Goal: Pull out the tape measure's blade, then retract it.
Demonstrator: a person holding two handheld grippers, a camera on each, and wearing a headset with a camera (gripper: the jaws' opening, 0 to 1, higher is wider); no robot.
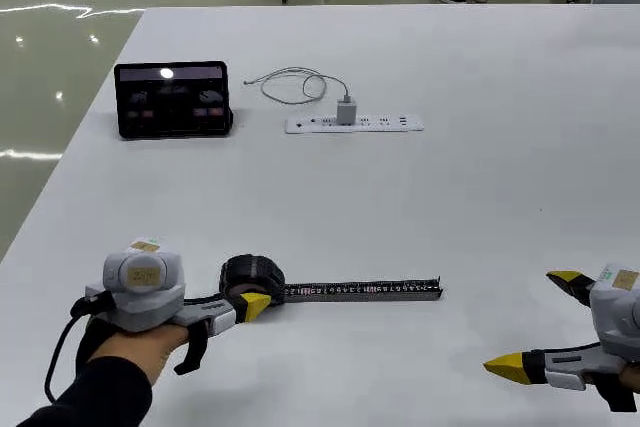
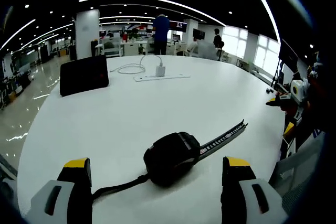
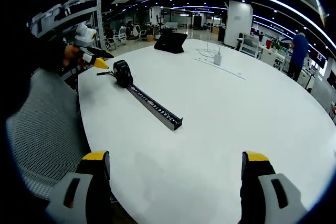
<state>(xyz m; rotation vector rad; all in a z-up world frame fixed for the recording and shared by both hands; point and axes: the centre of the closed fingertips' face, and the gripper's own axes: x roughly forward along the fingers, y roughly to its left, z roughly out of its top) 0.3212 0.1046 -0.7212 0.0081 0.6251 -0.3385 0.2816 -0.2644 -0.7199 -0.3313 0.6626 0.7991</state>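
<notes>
A black tape measure (image 1: 252, 275) lies on the white table (image 1: 400, 197) near its front edge, with its blade (image 1: 362, 291) pulled out flat to the right. In the left gripper view the case (image 2: 172, 156) sits between and just ahead of my left gripper's (image 2: 157, 169) yellow tips, which stand wide apart. My left gripper (image 1: 240, 299) is open beside the case, one yellow tip close against it. My right gripper (image 1: 540, 322) is open at the right, well apart from the blade's end (image 3: 176, 123). The case (image 3: 123, 72) lies far off in the right gripper view.
A black tablet (image 1: 172, 98) stands at the back left. A white power strip (image 1: 353, 124) with a plugged charger and a coiled cable (image 1: 295, 84) lies beside it. The left table edge (image 1: 70, 157) drops to a shiny floor. Chairs and people stand far behind.
</notes>
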